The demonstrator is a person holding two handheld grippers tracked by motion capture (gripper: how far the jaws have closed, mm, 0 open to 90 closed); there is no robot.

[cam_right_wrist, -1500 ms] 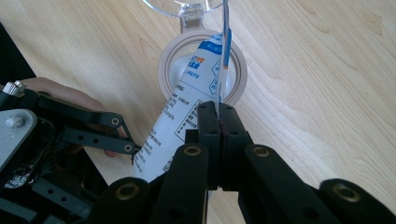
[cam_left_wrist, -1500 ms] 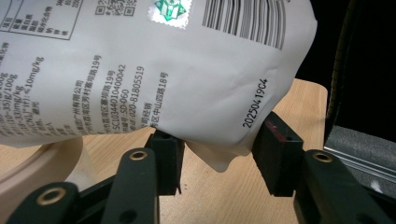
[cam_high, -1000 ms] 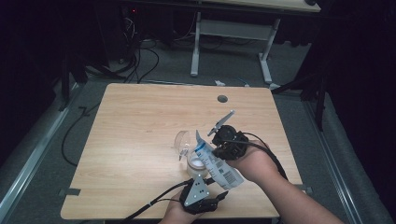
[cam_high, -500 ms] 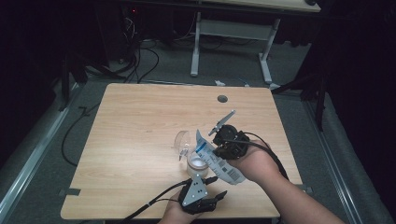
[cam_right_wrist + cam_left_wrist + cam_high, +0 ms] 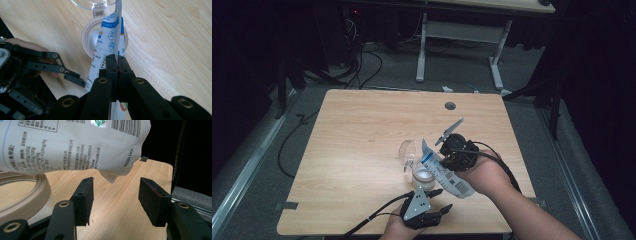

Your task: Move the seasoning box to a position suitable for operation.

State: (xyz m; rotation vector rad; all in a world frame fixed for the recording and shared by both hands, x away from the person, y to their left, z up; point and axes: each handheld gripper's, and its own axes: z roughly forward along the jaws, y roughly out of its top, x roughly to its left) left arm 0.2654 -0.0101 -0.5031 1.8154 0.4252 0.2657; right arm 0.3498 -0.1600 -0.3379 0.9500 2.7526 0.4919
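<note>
A white printed pouch (image 5: 443,172) is shown clamped between the closed jaws of the right tool (image 5: 456,152), right of centre in the high view, and is tilted so that its upper end hangs over a small round container (image 5: 423,179) resting on the wooden surface (image 5: 362,130). A clear hinged lid (image 5: 406,151) is seen laid open just beyond the container's rim. In the right tool view the pouch (image 5: 107,47) is gripped edge-on, with the container (image 5: 93,37) directly beneath its far end. The left tool (image 5: 424,212), at the bottom centre of the high view, is held released near the surface's near edge; in the left tool view its jaws stand apart with nothing between them, below the pouch's lower corner (image 5: 110,177) and beside the container's rim (image 5: 30,195). The step is judged to be pouring: the pouch's opening is best kept centred over the container, the tilt raised gradually, and the container steadied by the free tool if sliding is feared.
</note>
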